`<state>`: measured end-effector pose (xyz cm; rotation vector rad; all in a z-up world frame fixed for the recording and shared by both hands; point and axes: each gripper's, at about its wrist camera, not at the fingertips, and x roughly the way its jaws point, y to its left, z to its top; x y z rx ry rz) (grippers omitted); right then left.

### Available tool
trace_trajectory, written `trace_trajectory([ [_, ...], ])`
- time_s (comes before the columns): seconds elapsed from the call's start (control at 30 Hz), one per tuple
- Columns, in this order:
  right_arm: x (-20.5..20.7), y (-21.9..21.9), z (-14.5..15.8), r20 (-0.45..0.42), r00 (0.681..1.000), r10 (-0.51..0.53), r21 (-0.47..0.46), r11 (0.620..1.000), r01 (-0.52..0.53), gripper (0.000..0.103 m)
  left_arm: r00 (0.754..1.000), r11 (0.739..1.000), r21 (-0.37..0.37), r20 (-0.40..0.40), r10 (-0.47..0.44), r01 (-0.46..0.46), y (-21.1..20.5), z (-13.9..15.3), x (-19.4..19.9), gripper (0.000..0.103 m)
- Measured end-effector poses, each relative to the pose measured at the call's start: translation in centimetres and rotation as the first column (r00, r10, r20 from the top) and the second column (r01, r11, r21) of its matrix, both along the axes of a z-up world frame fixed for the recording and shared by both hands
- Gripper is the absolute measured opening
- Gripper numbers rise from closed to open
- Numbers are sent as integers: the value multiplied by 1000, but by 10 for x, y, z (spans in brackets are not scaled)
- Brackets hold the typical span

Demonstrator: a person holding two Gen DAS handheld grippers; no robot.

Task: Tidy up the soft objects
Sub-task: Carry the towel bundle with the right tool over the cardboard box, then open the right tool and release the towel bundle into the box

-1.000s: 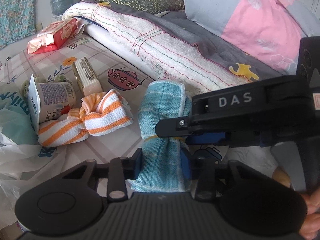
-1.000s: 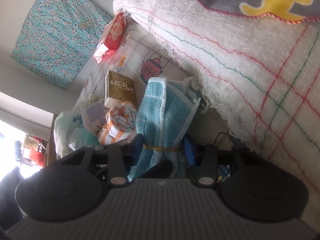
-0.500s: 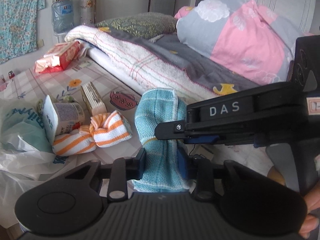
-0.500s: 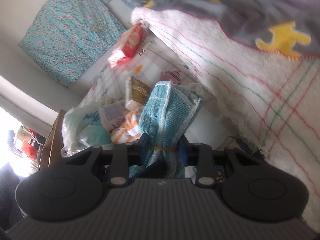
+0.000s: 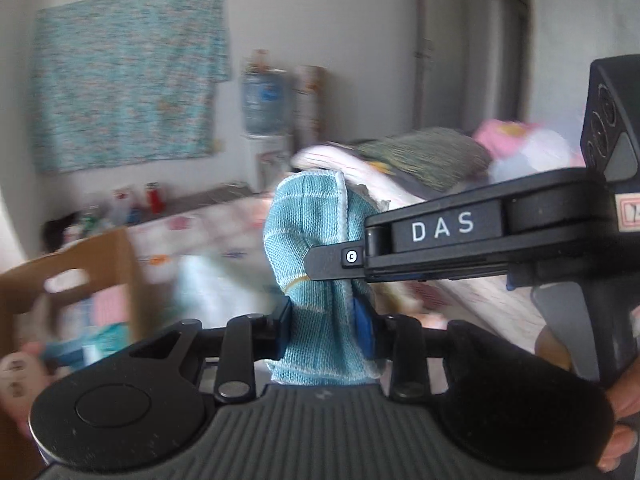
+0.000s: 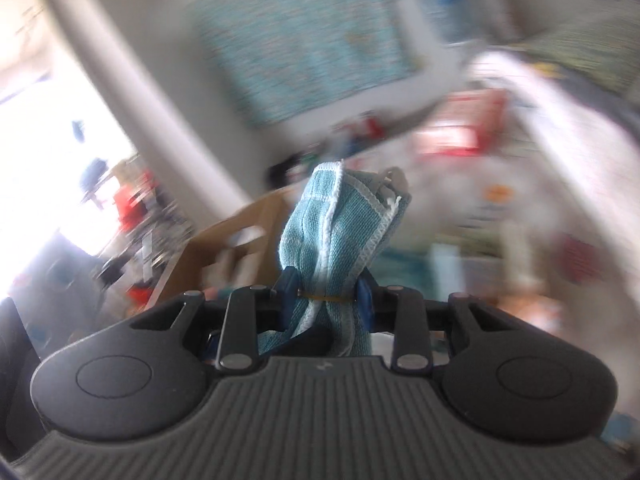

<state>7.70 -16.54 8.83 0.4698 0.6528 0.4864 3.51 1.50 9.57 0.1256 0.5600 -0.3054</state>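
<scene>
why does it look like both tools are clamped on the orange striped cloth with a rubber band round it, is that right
Not quite: the cloth is blue, not orange striped. The left wrist view shows the left tool clamped on it, and the right wrist view shows the right tool pinching it at the rubber band.

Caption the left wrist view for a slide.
Both claws, left and right, grip the blue towel; background blurred.

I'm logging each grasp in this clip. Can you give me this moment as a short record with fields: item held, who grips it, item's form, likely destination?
item held: blue cloth
left gripper: shut on the cloth's lower part
right gripper: shut on the cloth at its yellow rubber band
form: bunched, banded, upright
likely destination: perhaps the cardboard box, lower left
picture quality: background blurred
</scene>
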Motion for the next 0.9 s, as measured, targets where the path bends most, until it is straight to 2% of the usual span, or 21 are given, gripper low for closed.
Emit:
trace_trajectory([
  [0.17, 36, 89, 20, 10, 978, 209, -37, 977, -209, 30, 984, 984, -15, -26, 178, -179, 74, 10, 15, 34],
  [0.33, 68, 165, 17, -52, 939, 339, -72, 937, -342, 30, 949, 955, -8, -108, 295, -298, 128, 1, 43, 34],
  [0.6, 105, 253, 6, -133, 901, 412, -138, 893, -429, 32, 903, 929, 27, -228, 365, -369, 189, -20, 81, 35],
  [0.7, 118, 276, -6, -171, 888, 427, -194, 869, -455, 32, 873, 921, 53, -303, 383, -385, 204, -37, 92, 40],
  [0.8, 132, 287, -20, -204, 884, 421, -255, 849, -463, 32, 830, 911, 77, -385, 403, -406, 214, -56, 102, 40],
  [0.9, 138, 287, -28, -218, 881, 419, -253, 848, -466, 32, 812, 907, 68, -421, 404, -416, 220, -65, 104, 40],
])
